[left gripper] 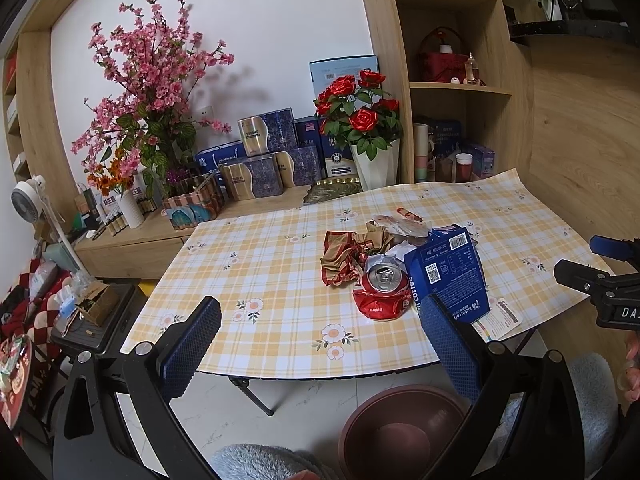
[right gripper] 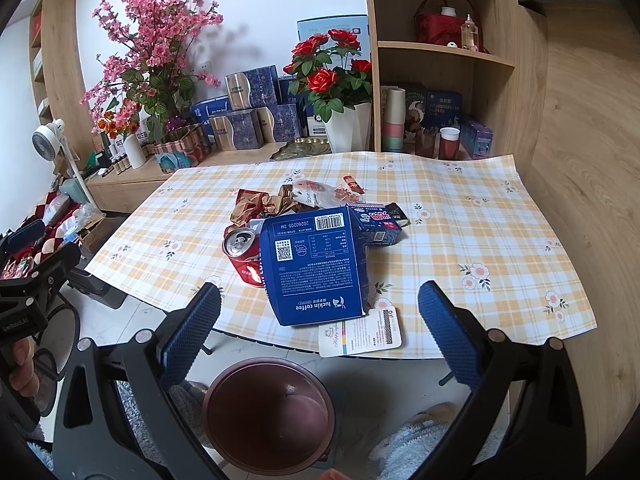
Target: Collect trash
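Table (left gripper: pixel 280 248), covered by a yellow-and-white checked cloth with flower prints, stood in front of a wooden sideboard and shelving.

Trash, heaped near the middle of the table:
- Crushed red can (left gripper: pixel 382 292) (right gripper: pixel 242 252), top facing up, at the near left of the heap, touching the blue box.
- Large blue coffee box (left gripper: pixel 448 276) (right gripper: pixel 316 268), flattened, printed side up, overlapping the can's right edge.
- White card (left gripper: pixel 502 316) (right gripper: pixel 362 332), partly tucked under the box's near corner and reaching the table's front edge.
- Crumpled red-and-gold wrapper (left gripper: pixel 344 256) (right gripper: pixel 254 206), behind the can.
- Clear plastic wrappers (left gripper: pixel 400 226) (right gripper: pixel 316 194), at the back of the heap.
- Small blue carton (right gripper: pixel 378 226), behind and to the right of the coffee box.

Bin (left gripper: pixel 400 432) (right gripper: pixel 268 412), dark reddish-brown, round, open-topped, stood on the pale floor just below the table's front edge; nothing could be seen inside it.

Left claw (left gripper: pixel 320 344): blue pads spread wide, holding nothing, hovering short of the table's front edge, with the can seen between its fingers.

Right claw (right gripper: pixel 320 332): blue pads spread wide, holding nothing, above the bin and front edge, the coffee box and card lying between its fingers in view.

Background: pink blossom arrangement (left gripper: pixel 152 92), red roses in a white pot (left gripper: pixel 360 120), stacked blue-and-gold boxes (left gripper: pixel 260 156), white fan (left gripper: pixel 28 198).
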A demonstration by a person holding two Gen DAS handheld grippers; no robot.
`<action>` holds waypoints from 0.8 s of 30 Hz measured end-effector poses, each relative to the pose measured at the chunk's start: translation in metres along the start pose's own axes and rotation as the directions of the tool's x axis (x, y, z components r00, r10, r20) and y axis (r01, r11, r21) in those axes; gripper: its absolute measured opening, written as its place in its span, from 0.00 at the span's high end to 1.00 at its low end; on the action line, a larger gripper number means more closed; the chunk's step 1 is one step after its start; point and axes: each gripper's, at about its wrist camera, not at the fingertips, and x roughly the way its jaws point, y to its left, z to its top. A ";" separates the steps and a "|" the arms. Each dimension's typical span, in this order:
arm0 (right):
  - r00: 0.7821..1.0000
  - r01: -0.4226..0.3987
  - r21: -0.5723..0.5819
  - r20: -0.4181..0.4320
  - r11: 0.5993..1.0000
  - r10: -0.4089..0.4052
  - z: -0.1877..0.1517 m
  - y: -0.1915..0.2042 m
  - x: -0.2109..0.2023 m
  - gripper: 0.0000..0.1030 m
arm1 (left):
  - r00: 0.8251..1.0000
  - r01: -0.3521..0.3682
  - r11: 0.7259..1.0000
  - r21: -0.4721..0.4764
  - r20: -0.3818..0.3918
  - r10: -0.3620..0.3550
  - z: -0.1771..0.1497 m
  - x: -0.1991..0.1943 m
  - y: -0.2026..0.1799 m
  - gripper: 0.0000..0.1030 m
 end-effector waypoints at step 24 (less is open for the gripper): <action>0.999 0.029 0.056 0.034 0.998 -0.030 -0.027 -0.030 0.042 0.05 | 0.992 0.126 0.971 -0.201 0.006 -0.127 -0.024 0.040 0.027 0.05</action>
